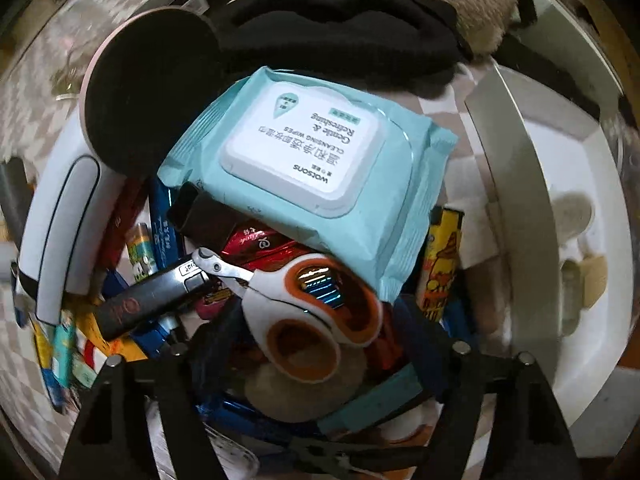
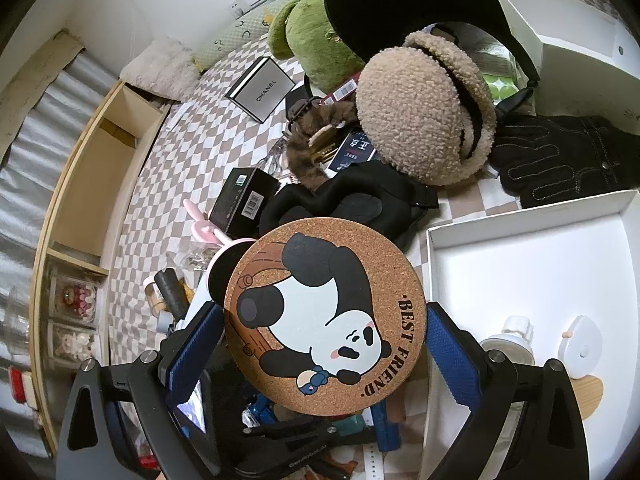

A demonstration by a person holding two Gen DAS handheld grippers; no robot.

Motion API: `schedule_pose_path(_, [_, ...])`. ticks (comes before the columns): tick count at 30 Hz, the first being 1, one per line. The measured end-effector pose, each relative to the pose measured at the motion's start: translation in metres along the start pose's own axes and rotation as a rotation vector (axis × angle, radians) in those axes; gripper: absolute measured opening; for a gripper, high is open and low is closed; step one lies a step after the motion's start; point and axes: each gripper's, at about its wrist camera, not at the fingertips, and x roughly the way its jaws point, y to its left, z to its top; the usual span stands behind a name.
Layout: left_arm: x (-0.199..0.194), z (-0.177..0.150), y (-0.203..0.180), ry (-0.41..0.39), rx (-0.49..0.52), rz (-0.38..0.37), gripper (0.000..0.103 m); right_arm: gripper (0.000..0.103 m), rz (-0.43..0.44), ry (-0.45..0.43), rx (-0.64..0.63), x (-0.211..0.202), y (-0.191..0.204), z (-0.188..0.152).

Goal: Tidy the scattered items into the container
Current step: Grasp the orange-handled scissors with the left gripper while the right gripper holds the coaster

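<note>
Left gripper (image 1: 320, 360) pointed straight down over the pile, jaws apart, nothing pinched between them. No earlier frame to compare.

Left wrist view, left to right:
- white handle (image 1: 60, 240) with a round black-faced head (image 1: 148, 92), long axis running bottom-left to top-centre.
- black lighter (image 1: 148, 296), long axis diagonal, metal end pointing up-right toward the scissors.
- scissors (image 1: 292, 300), white/orange grips near the gripper, short blades pointing up-left, lying on the pile.
- teal wipes pack (image 1: 304, 156) on top of the heap, long axis lower-right to upper-left, label upside down to the camera.
- yellow packet (image 1: 440, 260) standing on end just right of the pack.
- white container (image 1: 520, 184) wall at far right.

Right gripper (image 2: 324, 340) clamped on the cork coaster (image 2: 324, 316), blue pads (image 2: 452, 352) pressing its left and right edges. Coaster was round, so no long axis; panda print face toward the camera, its head down toward the gripper. Coaster was held above the clutter, the white tray (image 2: 520, 264) to its right, a fleece hat (image 2: 424, 108) beyond.
</note>
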Motion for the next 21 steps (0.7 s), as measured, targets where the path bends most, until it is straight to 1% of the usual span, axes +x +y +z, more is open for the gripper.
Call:
schedule_pose_path(1, [0.0, 0.0, 0.001, 0.001, 0.009, -0.003, 0.069, 0.098, 0.001, -0.001, 0.001, 0.0, 0.0, 0.0])
schedule_pose_path(4, [-0.001, -0.001, 0.007, 0.006, 0.01, -0.044, 0.069, 0.098, 0.003, -0.003, 0.003, -0.002, 0.0, 0.0])
schedule_pose_path(8, [-0.006, -0.002, 0.021, 0.01, -0.028, -0.089, 0.069, 0.098, 0.013, -0.008, 0.001, -0.004, 0.004, -0.001])
schedule_pose_path(12, [-0.019, -0.004, 0.04, 0.0, -0.087, -0.159, 0.069, 0.098, 0.028, -0.018, 0.0, -0.008, 0.009, -0.002])
schedule_pose_path(15, [-0.032, -0.005, 0.051, -0.022, -0.12, -0.203, 0.069, 0.098, 0.035, -0.026, 0.005, -0.01, 0.011, -0.002])
schedule_pose_path(17, [-0.044, -0.007, 0.056, -0.054, -0.128, -0.223, 0.069, 0.098, 0.04, -0.031, 0.007, -0.012, 0.013, -0.002])
schedule_pose_path(21, [-0.077, 0.004, 0.066, -0.126, -0.134, -0.261, 0.069, 0.098, 0.05, -0.043, 0.012, -0.016, 0.016, -0.003])
